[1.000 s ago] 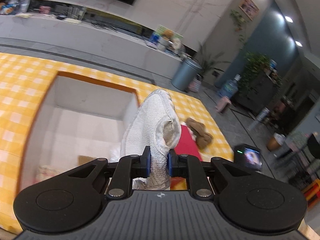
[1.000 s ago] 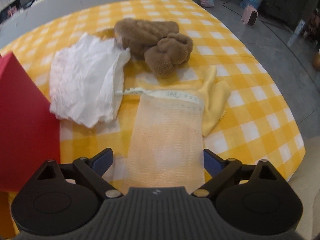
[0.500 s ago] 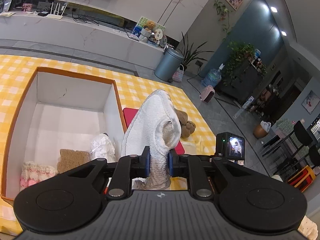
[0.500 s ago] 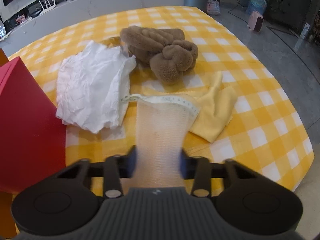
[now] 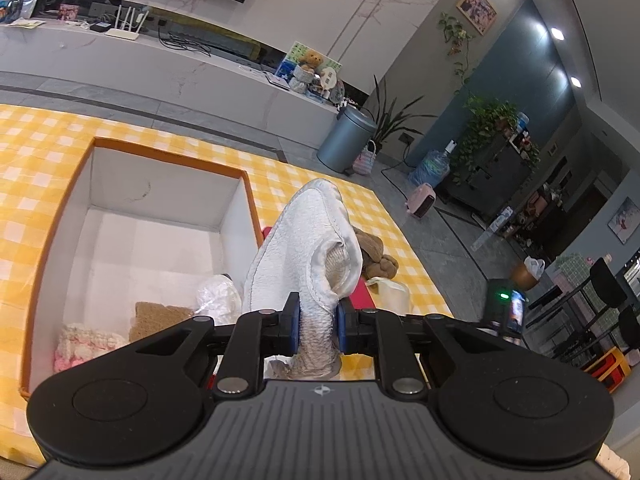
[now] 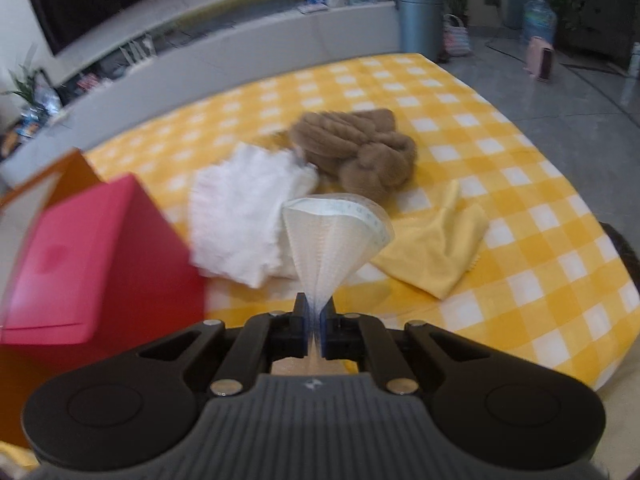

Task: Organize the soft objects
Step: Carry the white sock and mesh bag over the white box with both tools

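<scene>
Mesh bag (image 6: 334,240) pinched at its near end in the right gripper (image 6: 316,330), jaws just finished closing on it, mesh bunched tight btwn the pads. Bag's long axis runs straight away from the gripper, its taped mouth end fanned out and pointing fwd over the yellow checked cloth (image 6: 500,152). Under and past it: white crumpled cloth (image 6: 244,216), brown fuzzy bundle (image 6: 360,148), yellow rag (image 6: 436,252) to the right, red box (image 6: 92,256) at left. Left gripper (image 5: 316,330) narrow, clamped on a white slipper (image 5: 304,256), toe aimed up and away, w/ the open orange-rimmed box (image 5: 168,160) just left of it.
</scene>
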Demonstrator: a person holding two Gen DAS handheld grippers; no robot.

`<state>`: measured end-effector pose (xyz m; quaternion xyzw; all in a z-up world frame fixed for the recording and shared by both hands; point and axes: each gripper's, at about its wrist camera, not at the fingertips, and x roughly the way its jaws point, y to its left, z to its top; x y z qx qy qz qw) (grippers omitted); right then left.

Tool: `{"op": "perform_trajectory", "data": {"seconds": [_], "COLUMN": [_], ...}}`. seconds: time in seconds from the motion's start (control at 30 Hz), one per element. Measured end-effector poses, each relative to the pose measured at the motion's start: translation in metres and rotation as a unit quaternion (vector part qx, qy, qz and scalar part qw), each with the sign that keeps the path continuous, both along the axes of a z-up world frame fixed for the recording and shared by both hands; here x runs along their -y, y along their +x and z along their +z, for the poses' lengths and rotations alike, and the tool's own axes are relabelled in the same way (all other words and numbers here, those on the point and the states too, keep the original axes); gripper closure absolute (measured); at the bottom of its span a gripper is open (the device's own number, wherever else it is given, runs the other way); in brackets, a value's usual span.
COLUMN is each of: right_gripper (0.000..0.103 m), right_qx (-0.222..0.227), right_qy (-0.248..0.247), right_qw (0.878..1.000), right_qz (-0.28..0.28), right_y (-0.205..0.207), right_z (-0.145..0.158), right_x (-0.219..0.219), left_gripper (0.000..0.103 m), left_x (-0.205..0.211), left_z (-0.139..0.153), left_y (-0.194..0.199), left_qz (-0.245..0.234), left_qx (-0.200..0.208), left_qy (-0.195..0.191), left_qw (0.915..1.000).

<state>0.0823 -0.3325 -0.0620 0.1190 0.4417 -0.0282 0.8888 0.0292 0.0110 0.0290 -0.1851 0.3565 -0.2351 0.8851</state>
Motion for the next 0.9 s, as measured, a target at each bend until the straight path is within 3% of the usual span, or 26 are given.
{"op": "perform_trajectory", "data": {"seconds": [0.27,0.47,0.57,0.73,0.83,0.9], "right_gripper": [0.1,0.1,0.1,0.1,0.1,0.1], "right_qx": [0.118,0.195,0.192,0.174,0.191,0.212], "right_qy": [0.017,0.057,0.086,0.066,0.044,0.022], "right_qw": [0.992,0.969,0.957,0.944,0.954,0.953], "right_qz": [0.038,0.144,0.202,0.273,0.229,0.217], "right_y": [-0.027,-0.026,-0.008,0.017,0.019,0.012], "right_z": [0.075,0.122,0.126,0.115,0.098,0.087], "right_x": [-0.028,-0.09,-0.129,-0.198,-0.218,-0.224], "left_gripper": [0.084,0.084,0.084,0.084,0.084,0.084], "left_x": [-0.029,-0.054,-0.059,-0.06,-0.056,-0.053], "left_z": [0.008,0.005,0.001,-0.011,-0.021,-0.029], "left_y": [0.001,0.011,0.016,0.026,0.034,0.041], "left_qz": [0.043,0.088,0.105,0.122,0.145,0.154], "left_qx": [0.014,0.009,0.009,0.02,0.023,0.018], "left_qy": [0.005,0.018,0.03,0.055,0.084,0.103], "left_qw": [0.999,0.9959,0.994,0.9908,0.9856,0.9826]}}
